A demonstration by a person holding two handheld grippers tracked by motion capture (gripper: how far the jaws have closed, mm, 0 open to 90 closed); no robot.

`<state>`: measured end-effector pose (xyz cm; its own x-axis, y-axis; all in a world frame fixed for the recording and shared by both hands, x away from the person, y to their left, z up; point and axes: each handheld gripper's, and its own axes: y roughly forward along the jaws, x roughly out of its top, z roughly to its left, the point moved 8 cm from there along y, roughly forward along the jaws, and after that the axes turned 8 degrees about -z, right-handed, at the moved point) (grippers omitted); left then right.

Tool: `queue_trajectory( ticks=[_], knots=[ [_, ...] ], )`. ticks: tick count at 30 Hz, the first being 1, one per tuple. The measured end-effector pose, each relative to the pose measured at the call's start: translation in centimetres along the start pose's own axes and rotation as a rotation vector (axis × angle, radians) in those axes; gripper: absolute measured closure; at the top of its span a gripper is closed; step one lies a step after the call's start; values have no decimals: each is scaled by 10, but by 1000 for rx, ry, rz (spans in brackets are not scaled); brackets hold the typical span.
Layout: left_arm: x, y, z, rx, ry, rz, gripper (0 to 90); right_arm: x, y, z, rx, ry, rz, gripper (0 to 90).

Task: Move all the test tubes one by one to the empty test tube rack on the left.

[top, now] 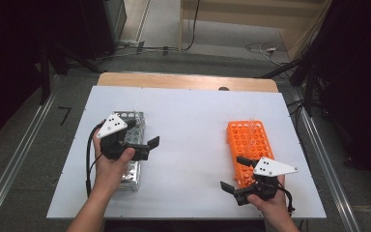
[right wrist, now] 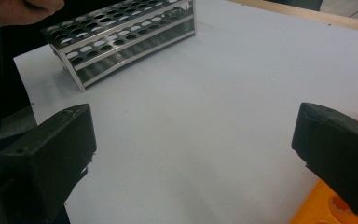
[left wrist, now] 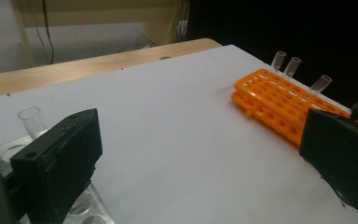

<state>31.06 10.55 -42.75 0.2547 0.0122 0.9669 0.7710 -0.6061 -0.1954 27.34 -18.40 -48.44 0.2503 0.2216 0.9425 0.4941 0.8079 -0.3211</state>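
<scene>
With a clear tube (left wrist: 31,120) standing in the metal rack (top: 134,170) near the desk's left edge, the left gripper (top: 144,141) gapes empty, so next comes fetching another tube (left wrist: 320,85) from the orange rack (top: 247,145) beside the wide-open, empty right gripper (top: 234,175).

Even overhead light falls on the white-topped counter (top: 193,145), which reads bright and faintly bluish, while the room's sides sink into near black. Shadows under the hands are soft and short. All three pictures are slightly soft and grainy (low resolution). In both gripper views the near black claw pads blur; the shiny metal test-tube rack (right wrist: 121,37) shows mild glare.
</scene>
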Motion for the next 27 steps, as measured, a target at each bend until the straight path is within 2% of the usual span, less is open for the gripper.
queue_trajectory(
  ticks=[5, 7, 12, 18, 20, 27],
  knots=[
    [-6, -10, -18, -32, 13, -13, 0, 2, -1, -1, -4, -2, -7, 0],
    [-10, -13, -23, -25, 33, -9, 0, 3, -2, -1, -8, -2, -9, 0],
    [-21, -21, -33, -40, 27, -13, 0, 6, -5, -4, -19, -2, -15, 0],
    [-32, -31, -40, -61, 40, -27, 0, 10, -8, -8, -30, -3, -27, 0],
    [-34, -34, -41, -60, 50, -26, 0, 11, -10, -10, -39, -6, -32, 0],
    [-44, -43, -40, -47, 42, -20, 0, 15, -20, -18, -68, -3, -43, 0]
  ],
)
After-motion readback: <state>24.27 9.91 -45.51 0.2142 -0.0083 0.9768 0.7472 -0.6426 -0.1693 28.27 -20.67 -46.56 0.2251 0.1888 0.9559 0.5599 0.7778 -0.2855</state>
